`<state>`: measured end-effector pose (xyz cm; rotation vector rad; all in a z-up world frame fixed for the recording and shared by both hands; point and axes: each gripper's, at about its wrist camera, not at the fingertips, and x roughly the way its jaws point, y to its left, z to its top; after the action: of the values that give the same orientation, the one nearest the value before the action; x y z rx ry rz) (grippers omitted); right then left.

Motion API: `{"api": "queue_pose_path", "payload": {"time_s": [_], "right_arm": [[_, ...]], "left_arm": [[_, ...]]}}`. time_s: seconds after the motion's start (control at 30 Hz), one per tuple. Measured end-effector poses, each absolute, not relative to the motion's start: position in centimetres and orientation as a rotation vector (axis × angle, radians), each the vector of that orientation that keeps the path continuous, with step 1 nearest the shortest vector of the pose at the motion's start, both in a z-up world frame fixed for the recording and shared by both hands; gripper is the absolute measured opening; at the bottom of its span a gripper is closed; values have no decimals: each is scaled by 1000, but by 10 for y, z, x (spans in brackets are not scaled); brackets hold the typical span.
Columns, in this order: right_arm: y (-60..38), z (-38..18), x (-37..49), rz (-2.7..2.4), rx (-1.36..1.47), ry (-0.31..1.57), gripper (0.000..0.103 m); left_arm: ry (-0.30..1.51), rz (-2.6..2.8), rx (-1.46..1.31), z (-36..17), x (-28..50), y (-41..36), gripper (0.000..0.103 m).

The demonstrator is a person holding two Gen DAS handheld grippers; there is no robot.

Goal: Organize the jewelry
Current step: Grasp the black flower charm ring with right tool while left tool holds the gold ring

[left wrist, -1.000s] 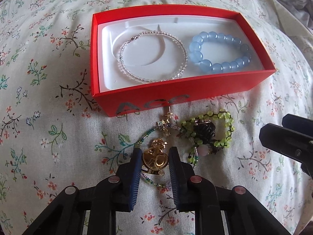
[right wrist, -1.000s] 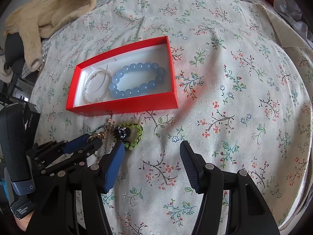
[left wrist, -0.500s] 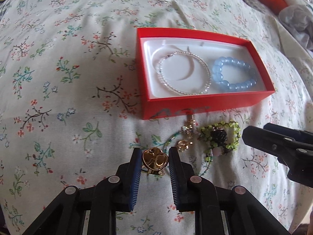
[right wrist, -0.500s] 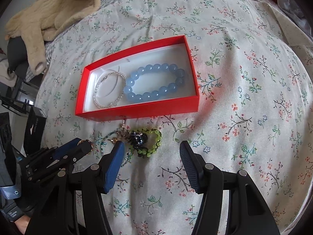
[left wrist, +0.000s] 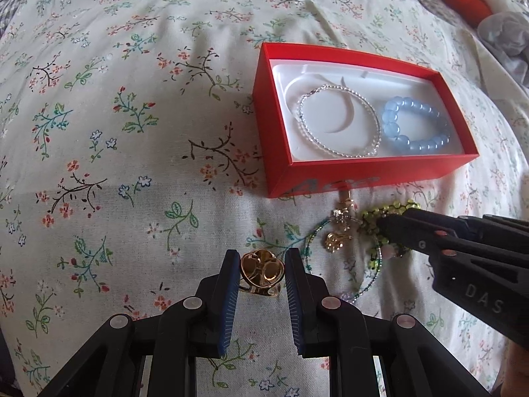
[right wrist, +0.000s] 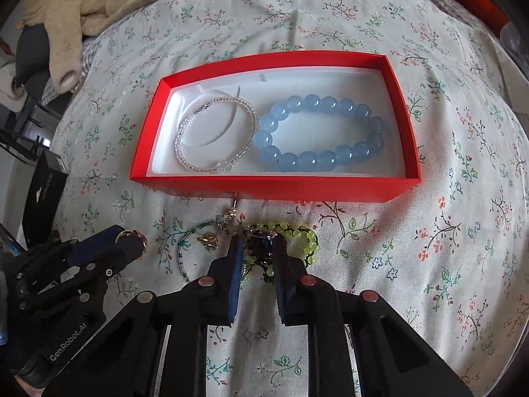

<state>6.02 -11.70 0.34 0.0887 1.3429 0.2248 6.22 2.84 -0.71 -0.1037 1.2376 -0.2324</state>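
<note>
Both wrist views look steeply down, close, sharing the red box.

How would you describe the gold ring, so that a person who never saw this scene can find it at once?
Start at the red box on the floral bedcover. In front of its left corner, apart from the tangle of beads, the left gripper is shut on the gold ring. Its flat, shiny heart-shaped face sets it apart: the neighbours are strings of beads and smaller charms.

Glossy gold metal ring, translucent glassy blue beads, matt red cardboard box, printed floral cloth.
</note>
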Motion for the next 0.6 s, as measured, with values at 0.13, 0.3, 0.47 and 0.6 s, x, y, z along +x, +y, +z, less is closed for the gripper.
{"api": "queue_pose_path", "payload": {"time_s": [0.13,0.3,0.47,0.6], "right_arm": [[-115,-2,63,214,75,1358,17],[-126,15,60,260,154,1325,10],[-143,40,52,317,246,1276,9],[-154,40,50,299,256,1284,9]], "left_arm": [[1238,-232,-101,-8,62,28,22],[1233,-231,-103,-6,61,26,22],[1238,-227,-98,-8,61,26,22],[1239,-226,-94,-8,61,23,22]]}}
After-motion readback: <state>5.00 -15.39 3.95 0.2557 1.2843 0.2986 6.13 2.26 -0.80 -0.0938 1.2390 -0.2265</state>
